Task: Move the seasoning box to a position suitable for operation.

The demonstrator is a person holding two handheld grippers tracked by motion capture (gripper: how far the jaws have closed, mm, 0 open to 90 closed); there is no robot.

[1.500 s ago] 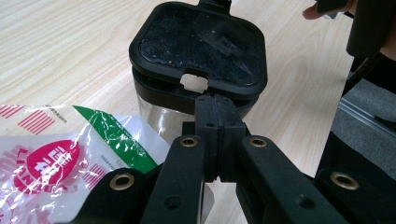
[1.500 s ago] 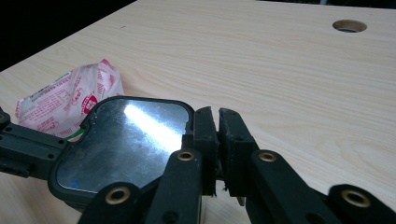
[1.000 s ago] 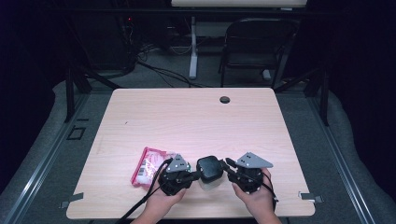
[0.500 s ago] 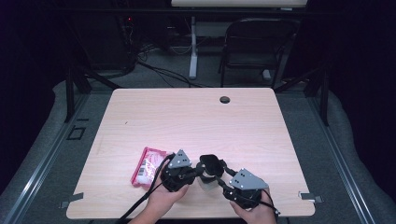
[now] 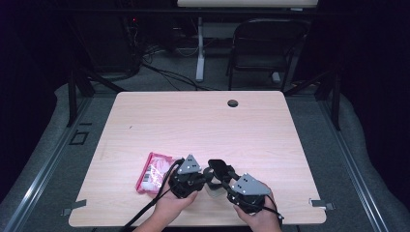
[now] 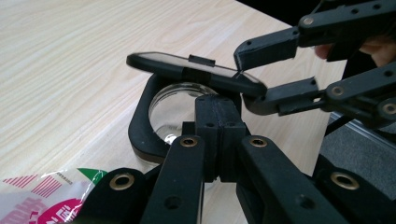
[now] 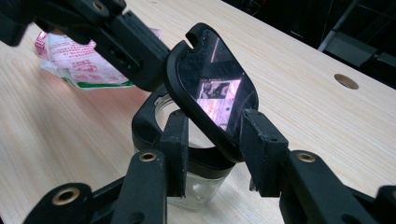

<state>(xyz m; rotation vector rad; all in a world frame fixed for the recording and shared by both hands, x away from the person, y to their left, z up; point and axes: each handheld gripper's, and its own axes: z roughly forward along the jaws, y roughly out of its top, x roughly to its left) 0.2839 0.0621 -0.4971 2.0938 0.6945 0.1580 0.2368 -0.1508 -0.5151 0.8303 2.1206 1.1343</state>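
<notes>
The tabletop (image 5: 270, 130) carried a clear jar (image 7: 198, 184) near its front edge, beside a pink packet (image 5: 153, 173) cut off in the left gripper view. The left gripper (image 6: 215, 135) was clamped on the jar's black collar (image 6: 140, 126). The right gripper (image 7: 217, 140), jaws just closing, straddled the raised hinged lid (image 7: 212, 93); contact was hard to make out

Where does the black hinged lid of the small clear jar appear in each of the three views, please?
High view: the lid sits low and centre, between the left gripper and the right gripper.
Left gripper view: upper centre, seen edge-on, above the jar.
Right gripper view: centre, tilted up, its glossy face toward the camera.
Shared landmark: the pink-and-white packet.
</notes>
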